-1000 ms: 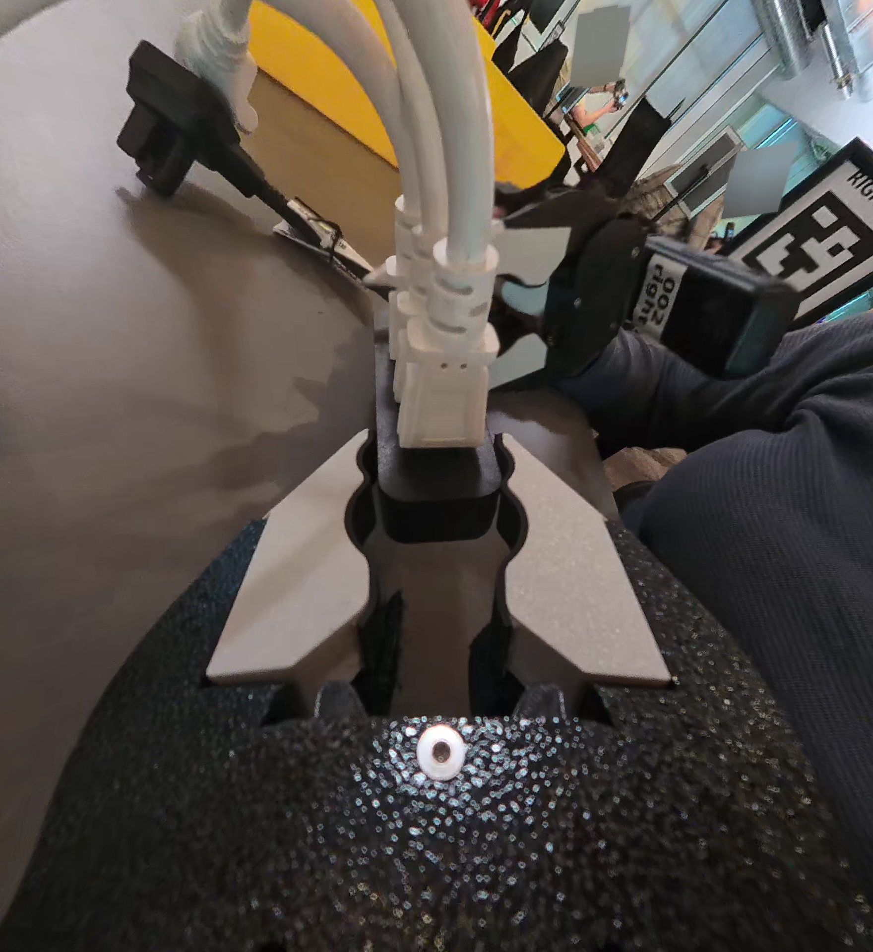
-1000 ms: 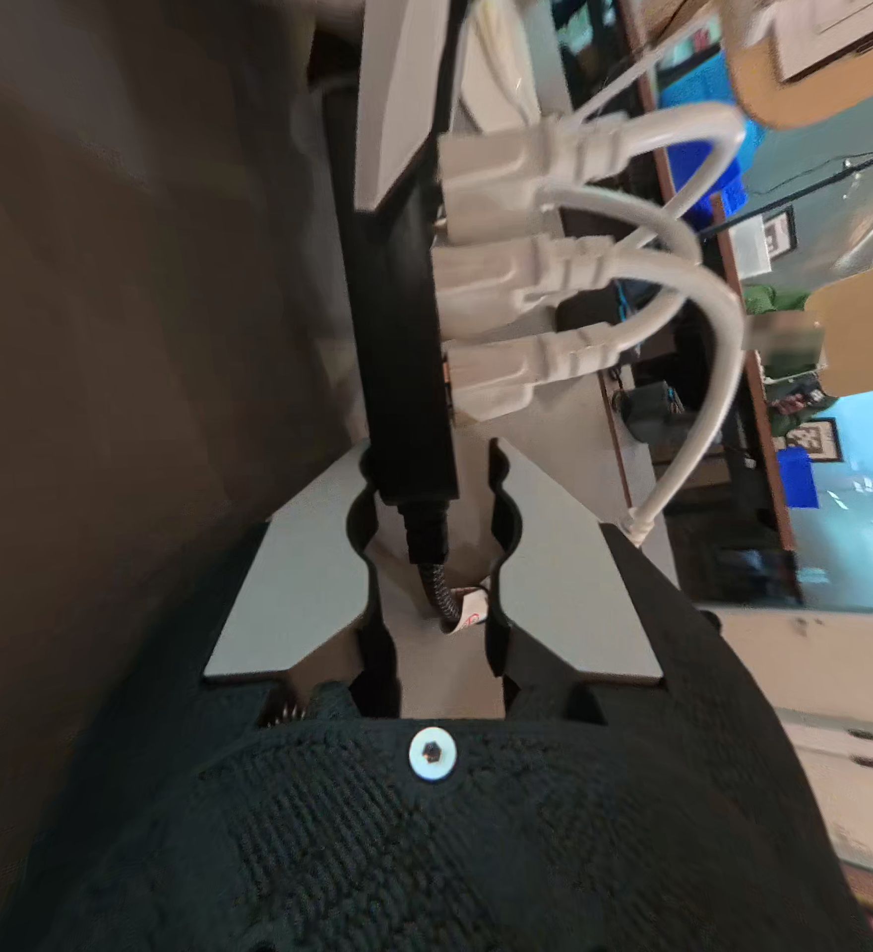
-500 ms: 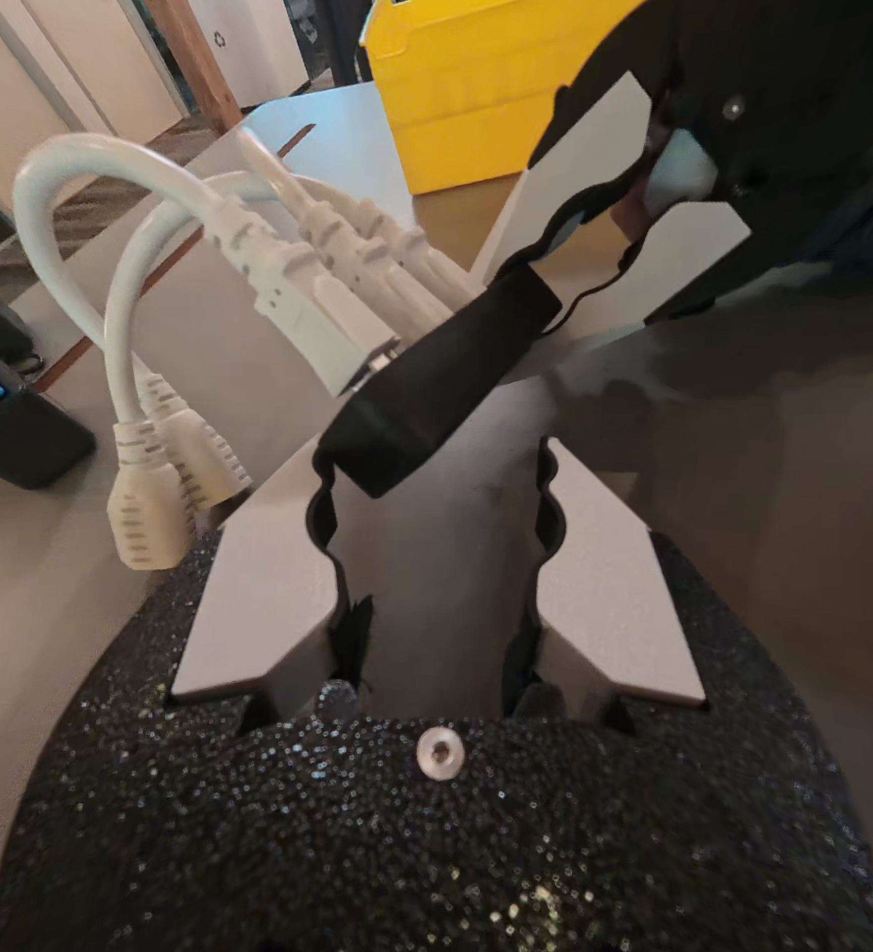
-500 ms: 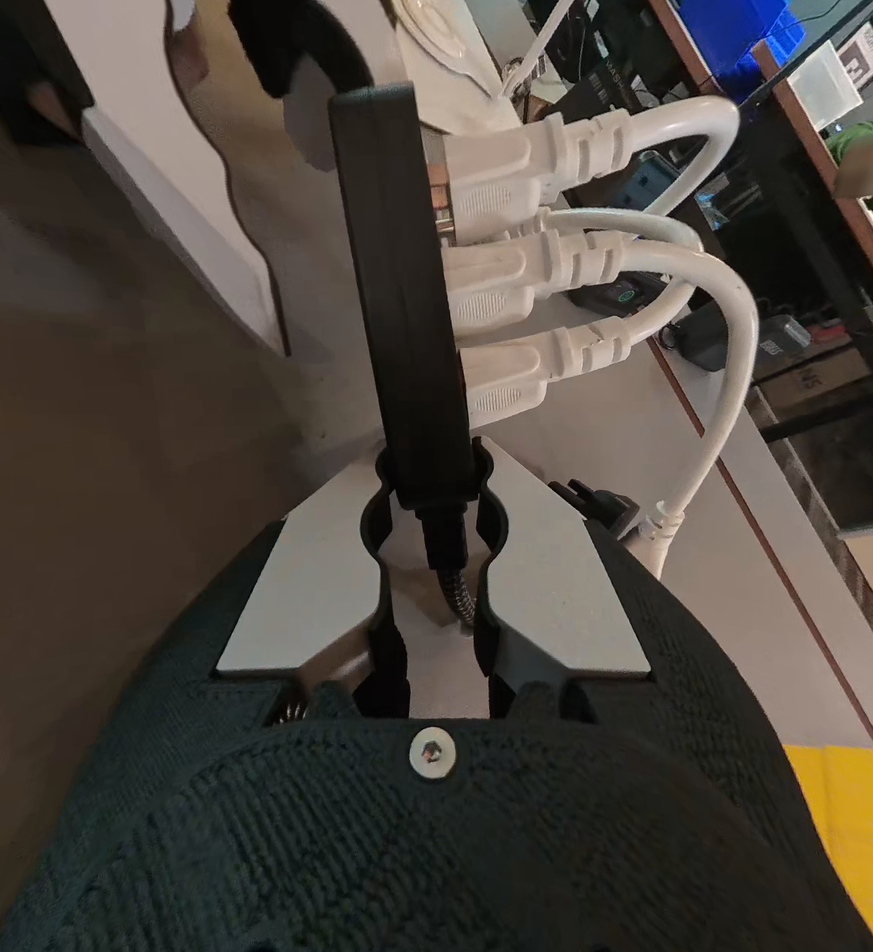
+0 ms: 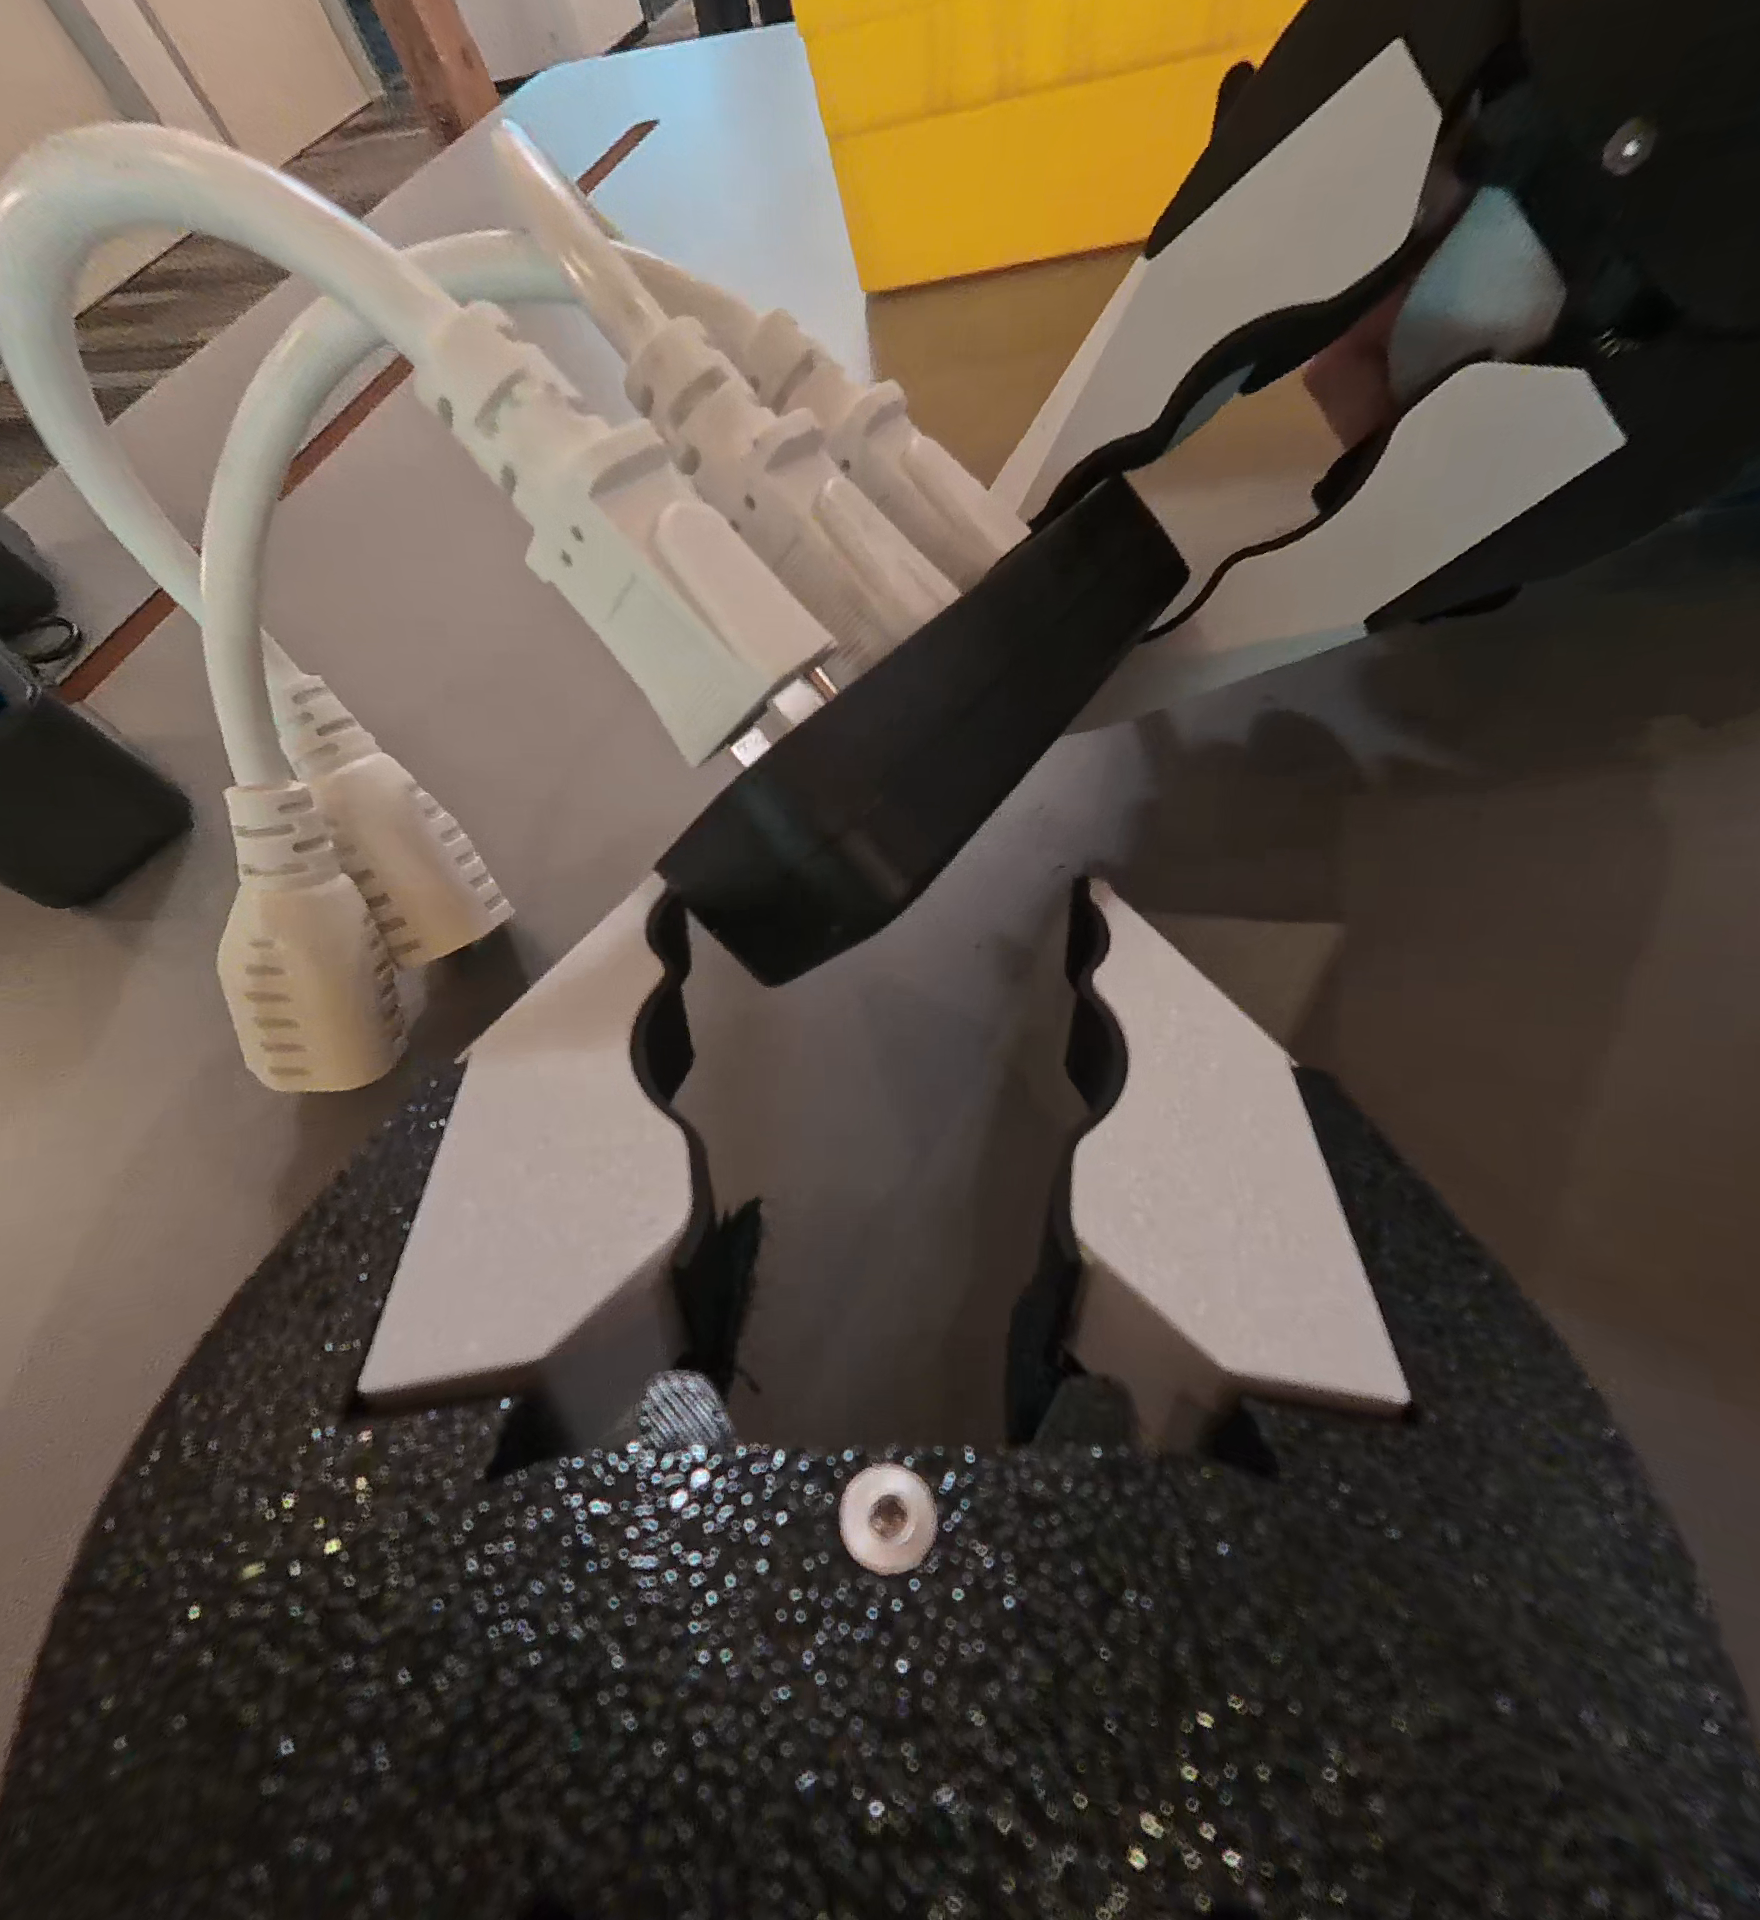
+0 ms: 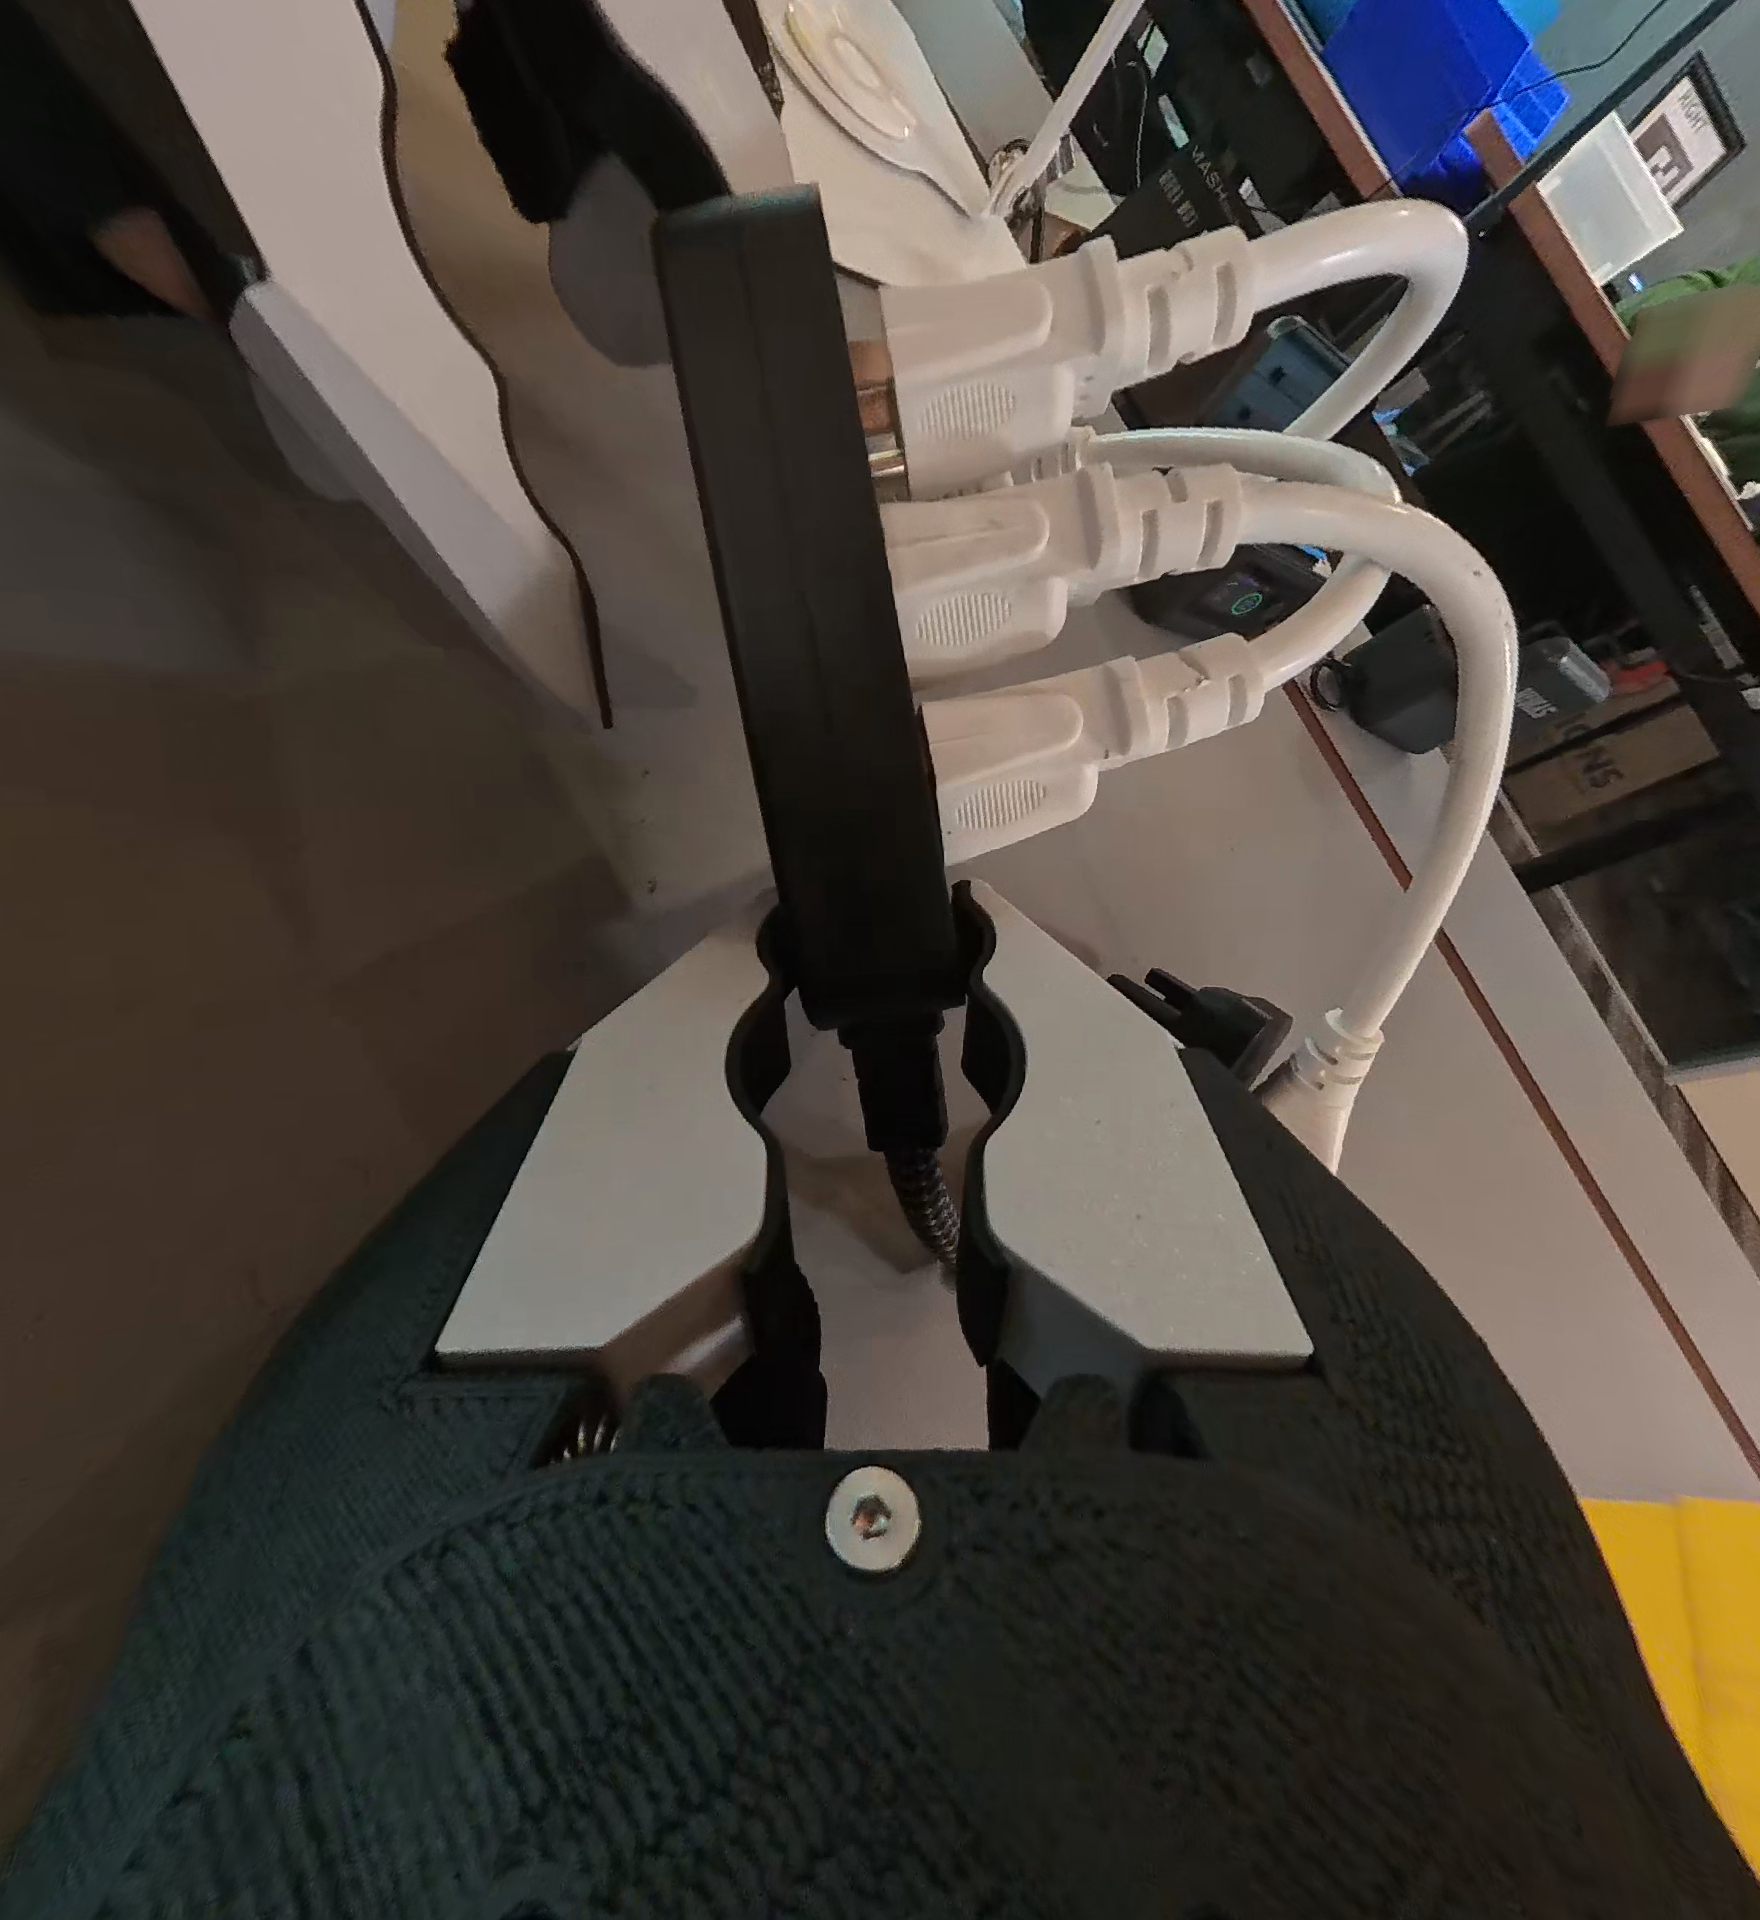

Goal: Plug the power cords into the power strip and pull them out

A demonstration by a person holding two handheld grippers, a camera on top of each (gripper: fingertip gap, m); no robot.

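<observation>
We see our right gripper [image 6: 871,966] clamped on the cable end of the long black plastic power strip [image 6: 803,582], lifting it off the grey table [image 5: 180,1039]. Our left gripper [image 5: 876,997] is spread wide, the strip's free end just at its left fingertip. Three white moulded plugs [image 6: 990,561] sit in the strip, white cords [image 5: 128,343] looping to loose ends on the table.
</observation>
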